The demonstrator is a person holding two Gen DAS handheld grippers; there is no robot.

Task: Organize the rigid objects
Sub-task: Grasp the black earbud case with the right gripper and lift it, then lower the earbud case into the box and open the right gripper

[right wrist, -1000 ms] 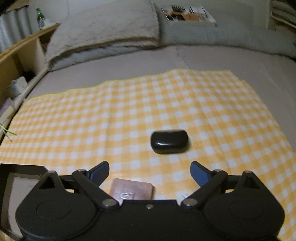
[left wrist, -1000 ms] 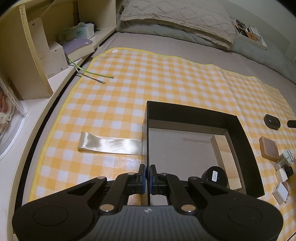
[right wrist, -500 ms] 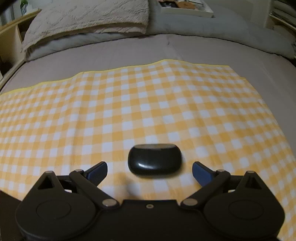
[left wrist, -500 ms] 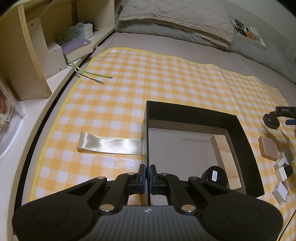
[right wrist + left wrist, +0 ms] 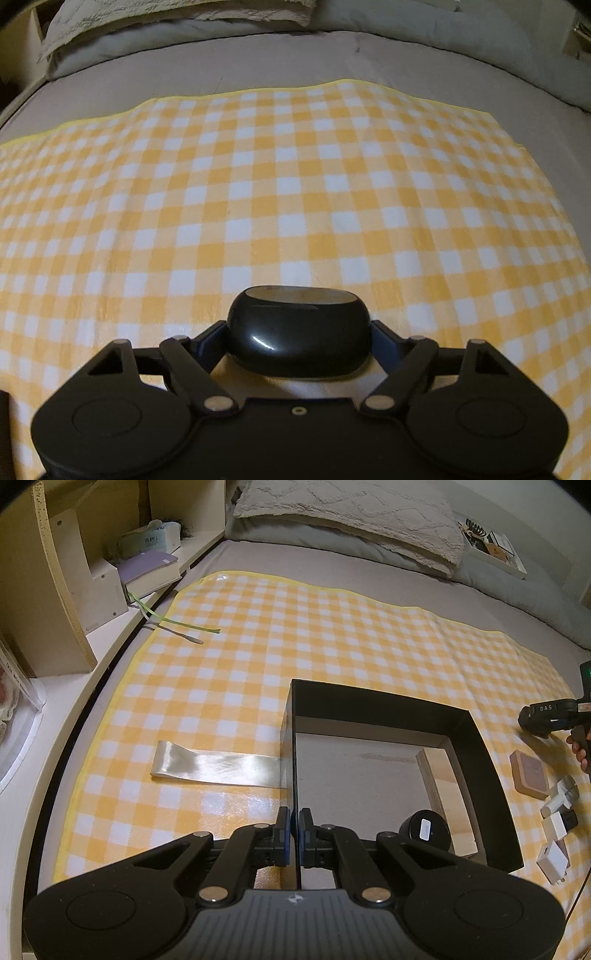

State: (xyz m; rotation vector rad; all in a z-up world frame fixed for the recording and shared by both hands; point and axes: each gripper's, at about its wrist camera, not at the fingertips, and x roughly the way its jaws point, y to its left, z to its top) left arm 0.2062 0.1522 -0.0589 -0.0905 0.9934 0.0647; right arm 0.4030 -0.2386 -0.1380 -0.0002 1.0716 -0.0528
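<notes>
My left gripper [image 5: 295,830] is shut on the near left wall of an open black box [image 5: 476,746] on the checked cloth. Inside the box lie a black round object [image 5: 426,830] and a wooden block [image 5: 439,782]. My right gripper [image 5: 298,334] is closed around a glossy black oval case [image 5: 298,326], its fingers [image 5: 207,341] touching both ends on the cloth. It also shows at the right edge of the left wrist view [image 5: 550,716]. Right of the box lie a brown square block [image 5: 529,773] and white adapters [image 5: 554,853].
A shiny ribbon strip [image 5: 218,764] lies left of the box. A shelf with a book [image 5: 151,570] and boxes runs along the left. Pillows [image 5: 351,513] lie at the far end. A green strip [image 5: 184,622] rests on the cloth's left part.
My right gripper moved forward over the black case and its fingers closed in on it. My left gripper stayed shut on the box wall.
</notes>
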